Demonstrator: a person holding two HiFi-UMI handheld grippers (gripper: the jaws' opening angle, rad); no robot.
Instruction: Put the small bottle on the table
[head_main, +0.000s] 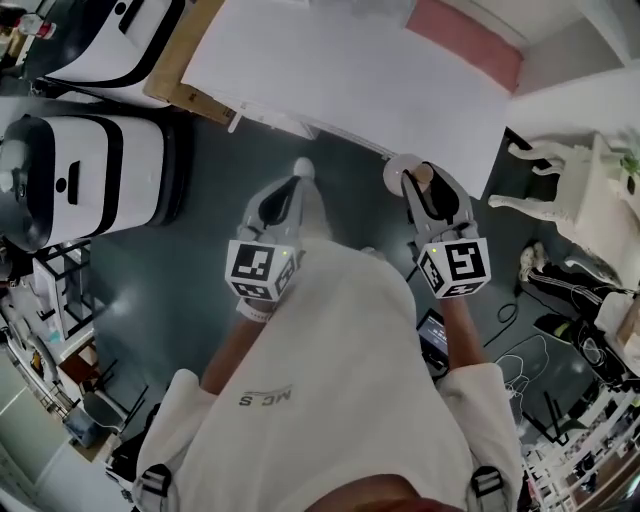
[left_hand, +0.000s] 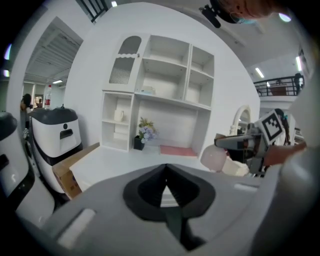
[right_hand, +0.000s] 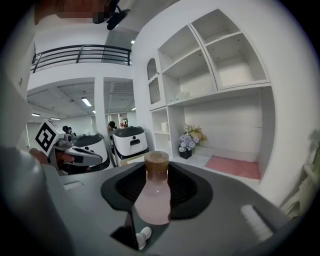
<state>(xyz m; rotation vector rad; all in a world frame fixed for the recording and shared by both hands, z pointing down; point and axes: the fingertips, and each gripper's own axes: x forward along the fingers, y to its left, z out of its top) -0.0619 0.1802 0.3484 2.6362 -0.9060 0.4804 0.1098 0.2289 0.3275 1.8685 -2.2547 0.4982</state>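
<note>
Just short of the desk's (head_main: 340, 70) front edge, over the floor (head_main: 200, 270): small bottle (right_hand: 154, 200), pink with a brown cap, clamped between the partly spread jaws of the right gripper (right_hand: 156, 175). Alongside, also off the desk: left gripper (left_hand: 166, 175), closed tight on nothing.

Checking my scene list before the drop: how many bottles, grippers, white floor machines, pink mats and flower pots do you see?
Bottle: 1
Grippers: 2 (left gripper, right gripper)
White floor machines: 2
Pink mat: 1
Flower pot: 1
Total: 7
</note>
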